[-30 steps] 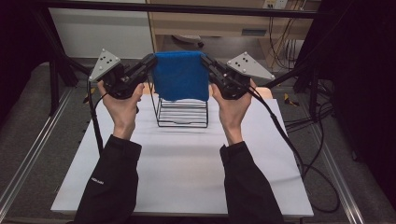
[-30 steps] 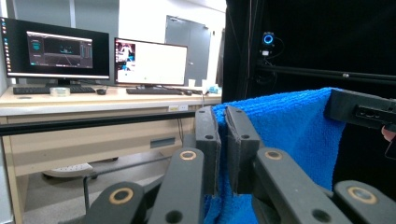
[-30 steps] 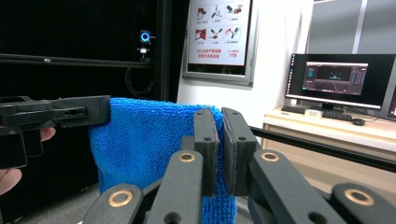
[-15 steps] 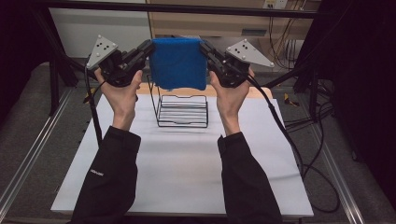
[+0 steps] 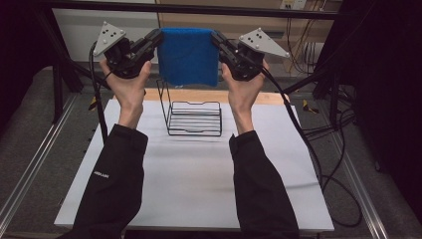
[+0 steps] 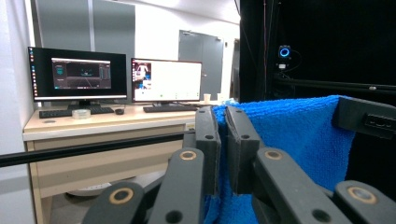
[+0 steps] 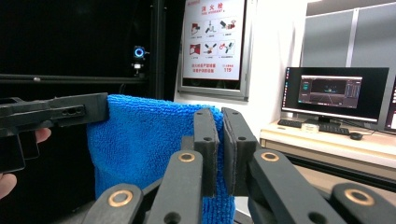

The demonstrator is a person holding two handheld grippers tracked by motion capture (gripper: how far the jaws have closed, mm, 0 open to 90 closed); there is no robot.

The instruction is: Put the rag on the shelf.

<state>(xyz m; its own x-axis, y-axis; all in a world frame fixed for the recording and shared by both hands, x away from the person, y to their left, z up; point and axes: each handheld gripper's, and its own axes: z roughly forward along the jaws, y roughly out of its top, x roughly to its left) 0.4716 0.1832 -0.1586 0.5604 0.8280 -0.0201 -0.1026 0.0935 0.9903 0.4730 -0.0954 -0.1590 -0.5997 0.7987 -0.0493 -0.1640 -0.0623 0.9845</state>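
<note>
Both tongs, left (image 5: 155, 39) and right (image 5: 217, 40), had risen, each clamped shut on a top corner of the cloth (image 5: 189, 56). Advised keeping it taut and level, centred over the rack (image 5: 193, 117).

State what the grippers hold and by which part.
Both hold the blue towel stretched between them: the left gripper is shut on its upper left corner, the right gripper on its upper right corner, above the wire rack.

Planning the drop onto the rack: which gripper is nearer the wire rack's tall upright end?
Left. The left gripper hangs above the wire rack by its upright end; the right gripper holds the blue towel farther across.
</note>
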